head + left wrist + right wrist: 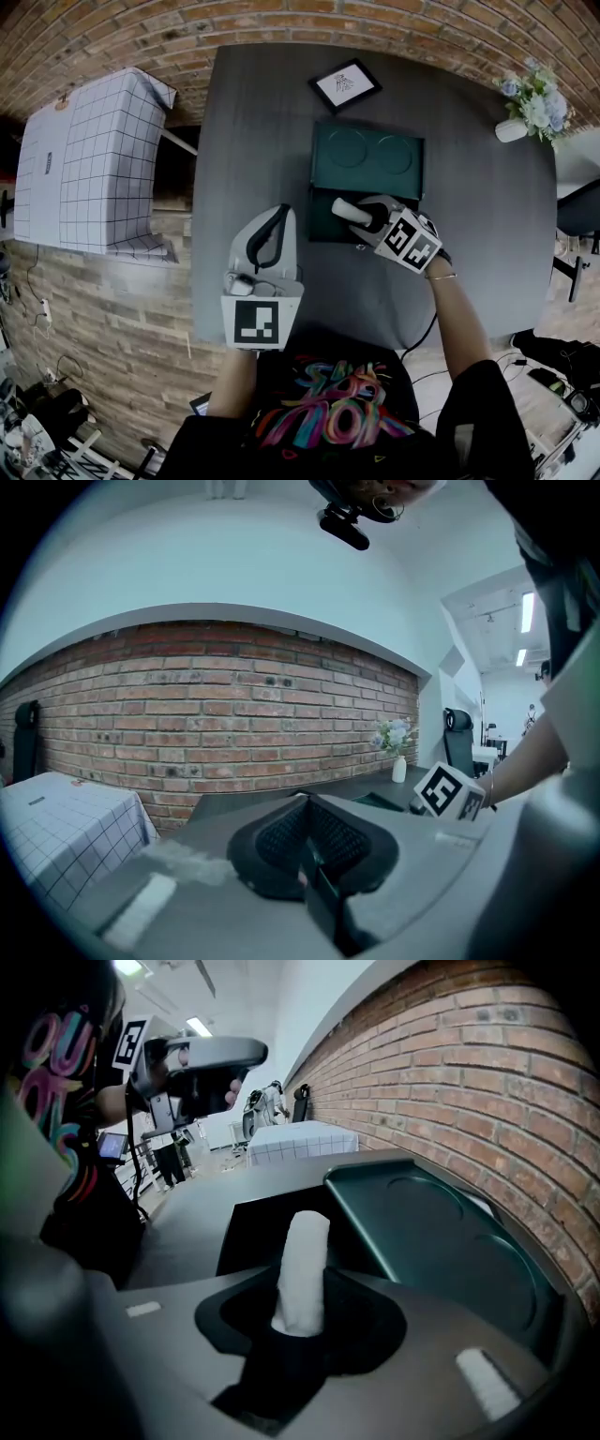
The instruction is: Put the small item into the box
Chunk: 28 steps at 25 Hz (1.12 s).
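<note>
Head view: the right gripper (361, 217) pinches a white roll (345, 210) by one end, right over the open box (321, 223) on the surface (487, 234). The left gripper (272, 234) is off by the near edge.

Left gripper view: the left gripper (307, 841) has its jaws pressed together on nothing.

Right gripper view: the roll (305, 1260) pokes out of the right gripper (302, 1321) toward the box's (267, 1227) dark inside, with the lid (441, 1232) just beside it. I'd guess it's light, soft and not fragile. The end grip works, though holding the middle would wobble less.

Black short-sleeve T-shirt (328, 412), multicolour swirl print. Thin bracelet (441, 276) on the right wrist. Left hand-held gripper (277, 212) and right hand-held gripper (349, 214): pale grey shells, black-and-white marker cubes (255, 322). Black cable (427, 333) off the right one.
</note>
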{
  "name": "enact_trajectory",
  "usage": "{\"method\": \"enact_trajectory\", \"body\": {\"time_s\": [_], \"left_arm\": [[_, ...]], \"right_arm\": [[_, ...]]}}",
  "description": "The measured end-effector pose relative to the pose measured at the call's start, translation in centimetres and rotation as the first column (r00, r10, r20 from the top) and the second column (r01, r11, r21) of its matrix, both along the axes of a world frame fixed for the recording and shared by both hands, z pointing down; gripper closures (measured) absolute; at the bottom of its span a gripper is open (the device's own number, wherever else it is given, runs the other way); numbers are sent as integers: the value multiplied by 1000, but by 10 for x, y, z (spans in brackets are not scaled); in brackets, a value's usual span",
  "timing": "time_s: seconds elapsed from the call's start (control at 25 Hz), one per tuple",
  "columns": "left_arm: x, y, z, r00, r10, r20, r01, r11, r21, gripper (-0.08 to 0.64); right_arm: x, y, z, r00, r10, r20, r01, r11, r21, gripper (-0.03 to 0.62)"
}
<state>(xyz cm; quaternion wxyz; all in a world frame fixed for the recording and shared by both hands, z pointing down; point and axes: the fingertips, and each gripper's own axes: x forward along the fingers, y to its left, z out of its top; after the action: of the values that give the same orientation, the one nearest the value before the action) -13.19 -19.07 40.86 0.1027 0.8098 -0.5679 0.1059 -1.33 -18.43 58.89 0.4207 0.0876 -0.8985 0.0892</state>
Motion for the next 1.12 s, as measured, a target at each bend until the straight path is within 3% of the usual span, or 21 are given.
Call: {"method": "enact_trajectory", "body": {"time_s": [0.64, 1.12], "left_arm": [[-4, 1, 2, 1000, -15, 1, 15, 1000, 0, 558], [-6, 2, 1, 1000, -14, 5, 14, 1000, 1, 558]], "right_arm": [[-2, 6, 11, 997, -62, -52, 59, 996, -63, 443], [-4, 0, -9, 997, 30, 76, -24, 996, -84, 419]]}}
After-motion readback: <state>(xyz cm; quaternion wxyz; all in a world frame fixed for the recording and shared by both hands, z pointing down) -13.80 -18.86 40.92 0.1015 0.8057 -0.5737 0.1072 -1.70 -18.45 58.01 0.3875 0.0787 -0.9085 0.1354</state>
